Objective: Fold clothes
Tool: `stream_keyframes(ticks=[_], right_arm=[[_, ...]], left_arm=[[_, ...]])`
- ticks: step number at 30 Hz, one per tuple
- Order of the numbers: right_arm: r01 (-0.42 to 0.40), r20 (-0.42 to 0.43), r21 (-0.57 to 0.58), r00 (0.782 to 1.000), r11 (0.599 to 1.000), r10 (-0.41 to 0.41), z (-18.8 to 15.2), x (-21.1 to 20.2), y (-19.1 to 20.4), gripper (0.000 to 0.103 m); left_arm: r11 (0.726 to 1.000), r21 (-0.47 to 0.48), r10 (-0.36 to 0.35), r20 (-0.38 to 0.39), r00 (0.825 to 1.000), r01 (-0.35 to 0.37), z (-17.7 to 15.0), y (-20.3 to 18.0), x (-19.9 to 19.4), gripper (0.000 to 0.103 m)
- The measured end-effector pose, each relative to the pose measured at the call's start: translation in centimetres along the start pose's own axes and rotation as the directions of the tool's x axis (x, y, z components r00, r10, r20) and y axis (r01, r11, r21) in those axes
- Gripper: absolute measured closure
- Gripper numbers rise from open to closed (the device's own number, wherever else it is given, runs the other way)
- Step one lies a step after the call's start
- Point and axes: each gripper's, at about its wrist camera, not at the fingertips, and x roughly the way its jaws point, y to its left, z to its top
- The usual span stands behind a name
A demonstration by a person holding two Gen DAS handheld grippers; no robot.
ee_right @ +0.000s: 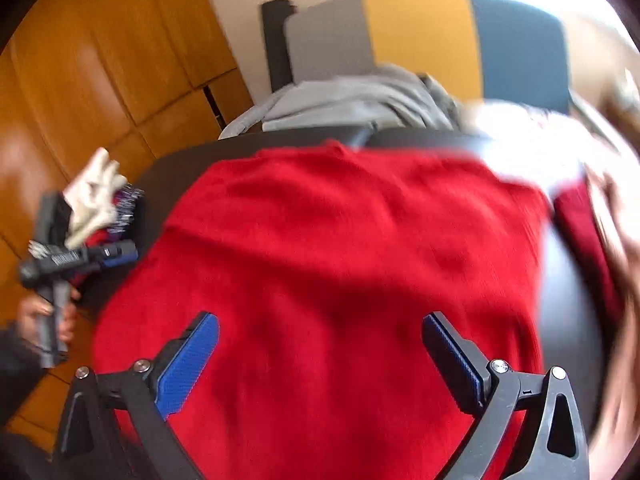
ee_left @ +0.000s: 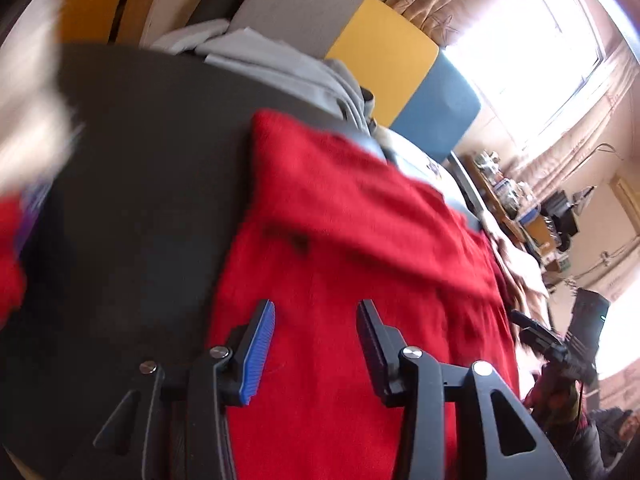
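Basically, garment: red sweater (ee_left: 344, 248) spread on dark round table (ee_left: 132, 152), one layer turned over itself; looks mid-fold, so kept flat.
left gripper (ee_left: 316, 340): jaws apart, nothing between pads, hangs over sweater's near part; looks let go, not gripping.
right gripper (ee_right: 320, 356): jaws wide apart, empty, over the sweater's middle; no pad pressing cloth.
grey clothes (ee_right: 352, 100): piled on chair with grey, yellow and blue back (ee_right: 420, 28) behind table, off the work surface, likely so the table stays free.
left view only: bright window (ee_left: 552, 40), curtains, cluttered shelf, fold line across sweater.
right view only: wooden panelling (ee_right: 100, 60), a hand holding the other gripper at left edge, white cloth above it.
blur: heavy in both views, edges unclear.
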Motion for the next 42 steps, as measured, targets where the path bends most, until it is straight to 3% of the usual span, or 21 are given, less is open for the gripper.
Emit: stream_keyframes(ticks=[3, 6, 11, 13, 16, 25, 31, 35, 39, 42], right_arm=[[0.001, -0.01, 0.185, 1.0, 0.983, 0.001, -5.6, -4.7, -3.8, 0.001], [-0.04, -0.019, 0.354, 0.999, 0.934, 0.05, -10.9, -7.3, -6.4, 0.001], [-0.153, -0.041, 0.444, 0.981, 0.883, 0.19, -16.9, -8.5, -6.0, 0.001], [-0.162, -0.075, 0.457, 0.973, 0.874, 0.219, -18.3, -7.6, -5.6, 0.021], [-0.196, -0.103, 0.454, 0.957, 0.869, 0.27, -19.1, -6.0, -5.1, 0.044], [-0.162, -0.203, 0.453, 0.939, 0.877, 0.279, -19.4, -3.1, -5.4, 0.042], [-0.166, -0.204, 0.46, 0.936, 0.872, 0.286, -19.1, -3.4, -5.5, 0.042], [-0.167, -0.182, 0.425, 0.947, 0.89, 0.265, -18.8, -4.0, -5.0, 0.044], [-0.131, -0.227, 0.354, 0.949, 0.926, 0.22, -19.0, -3.7, -4.5, 0.068], [-0.11, -0.234, 0.322, 0.953, 0.94, 0.192, -19.0, -3.8, -4.4, 0.079]], left_arm=[[0.999, -0.045, 0.006, -0.012, 1.0, -0.007, -3.6, 2.0, -2.0, 0.059], [0.991, -0.123, -0.051, 0.007, 0.999, 0.051, -6.3, 3.4, -4.1, 0.059], [0.981, -0.163, -0.108, -0.021, 0.994, 0.103, -9.4, 4.2, -5.5, 0.059], [0.98, -0.164, -0.119, -0.044, 0.992, 0.11, -10.2, 4.2, -5.7, 0.058], [0.985, -0.136, -0.12, -0.092, 0.989, 0.107, -12.1, 3.7, -6.1, 0.058], [0.997, -0.03, -0.081, -0.202, 0.976, 0.077, -15.9, 2.9, -5.9, 0.052], [0.999, -0.021, -0.032, -0.163, 0.986, 0.029, -15.6, 3.4, -5.8, 0.052], [0.997, -0.02, -0.07, -0.113, 0.991, 0.068, -14.7, 3.4, -6.0, 0.052], [0.994, 0.012, -0.102, -0.177, 0.979, 0.105, -14.4, 2.8, -3.6, 0.052], [0.992, 0.003, -0.12, -0.239, 0.964, 0.125, -15.0, 3.0, -2.4, 0.052]])
